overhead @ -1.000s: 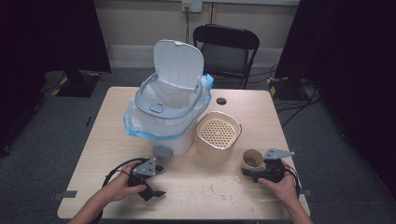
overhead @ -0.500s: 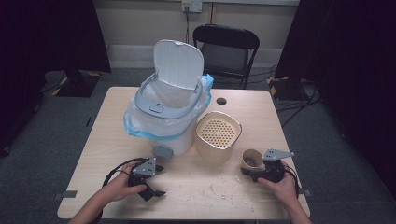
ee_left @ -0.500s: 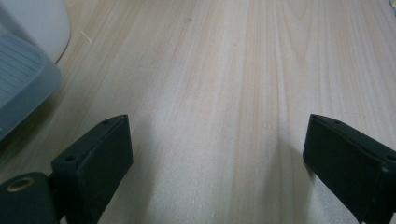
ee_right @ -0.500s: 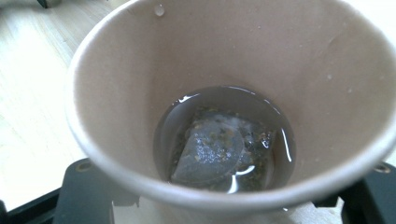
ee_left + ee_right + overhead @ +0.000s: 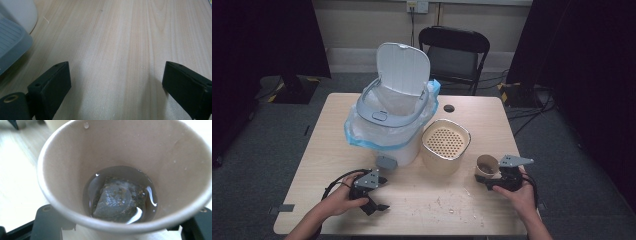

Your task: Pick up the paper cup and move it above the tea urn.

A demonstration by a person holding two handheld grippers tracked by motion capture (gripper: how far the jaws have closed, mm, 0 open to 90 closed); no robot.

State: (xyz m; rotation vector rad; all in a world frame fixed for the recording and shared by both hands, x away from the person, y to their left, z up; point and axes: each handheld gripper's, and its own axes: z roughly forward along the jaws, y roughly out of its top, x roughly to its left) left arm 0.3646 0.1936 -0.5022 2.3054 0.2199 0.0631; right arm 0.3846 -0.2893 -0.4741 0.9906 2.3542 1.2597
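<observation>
The right gripper (image 5: 490, 181), whose jaws have just been closing, clasps the brown paper cup (image 5: 120, 170) holding a wet tea bag (image 5: 117, 200) near the wooden table's (image 5: 332, 150) right edge, while the left gripper (image 5: 115, 82) rests spread wide apart on bare tabletop

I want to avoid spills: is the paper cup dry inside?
No, the paper cup holds a shallow pool of liquid with a soaked tea bag at the bottom.

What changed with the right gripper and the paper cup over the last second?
The right gripper has just been closing its jaws around the paper cup, which stands between them with a tea bag in a little liquid. The left gripper, bin and strainer bowl stayed put.
</observation>
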